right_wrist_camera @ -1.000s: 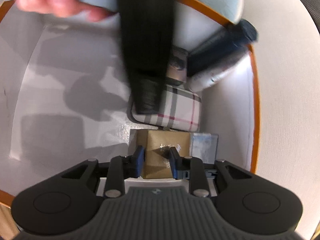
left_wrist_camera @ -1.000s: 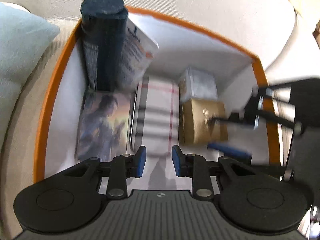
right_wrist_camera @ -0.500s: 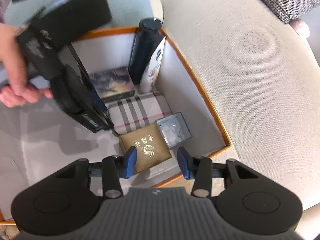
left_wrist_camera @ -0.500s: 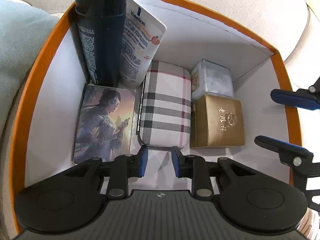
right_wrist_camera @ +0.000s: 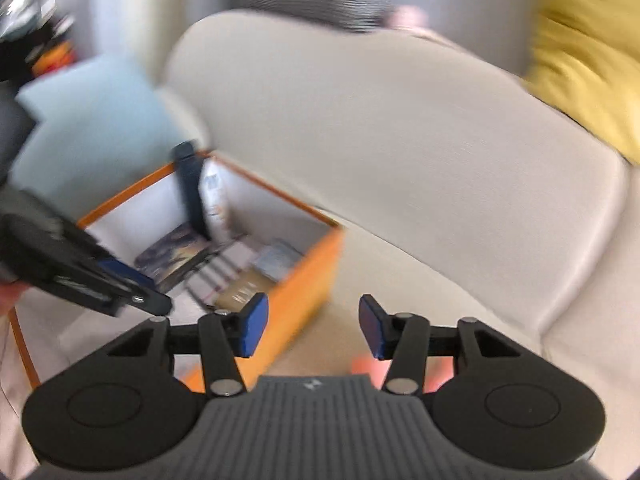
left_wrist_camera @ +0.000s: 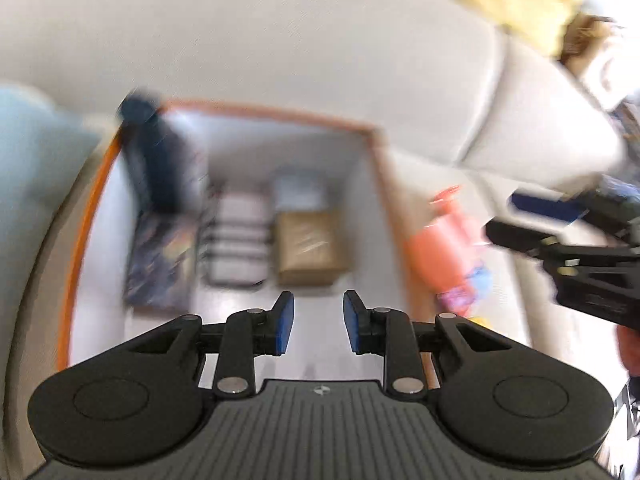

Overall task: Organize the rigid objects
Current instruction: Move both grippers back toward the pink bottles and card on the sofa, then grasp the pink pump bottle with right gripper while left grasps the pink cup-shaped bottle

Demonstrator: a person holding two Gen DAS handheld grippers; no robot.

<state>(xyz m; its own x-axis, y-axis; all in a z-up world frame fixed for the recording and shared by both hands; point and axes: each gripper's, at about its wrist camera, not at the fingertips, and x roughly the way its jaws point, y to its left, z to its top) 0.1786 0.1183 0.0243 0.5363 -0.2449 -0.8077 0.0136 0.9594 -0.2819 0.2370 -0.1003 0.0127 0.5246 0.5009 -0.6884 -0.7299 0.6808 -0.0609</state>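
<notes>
Left wrist | left tongs (left_wrist_camera: 319,322) empty, agape | orange box (left_wrist_camera: 82,216) below

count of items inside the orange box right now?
6. Dark bottle and white tube upright in the far-left corner; picture card flat on the left; plaid case in the middle; gold box with silver box behind it. Blur may hide others.

bright, soft daylight | heavy motion blur (both views) | fisheye-bent edges
</notes>
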